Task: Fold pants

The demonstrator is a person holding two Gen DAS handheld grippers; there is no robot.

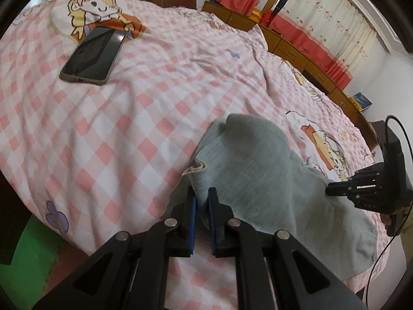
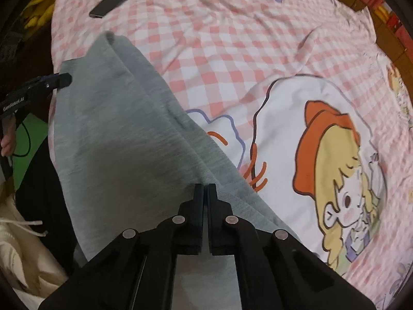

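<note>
Phone (image 1: 91, 55) lies far left on the bed's checked cover (image 1: 129, 134), well apart from the work; no concern.

Pants (image 1: 258, 170), grey knit, lie across the near edge of the bed, one end bunched into a ridge, the other trailing toward the bed's edge.

Left gripper (image 1: 202, 199): jaws nearly together, pinching the hem end of the pants, cream lining visible just beside the pads. Grip looks sound.

Right gripper (image 2: 205, 190): jaws pressed together at the opposite end, over the fabric edge. Whether cloth is actually caught between the pads I cannot tell; the gap reads as a dark slit.

Judgement for the fold: confirm the right pinch holds both layers before lifting. Raise both ends evenly, keep the cloth taut between them, and lay it down without dragging the cover.
</note>
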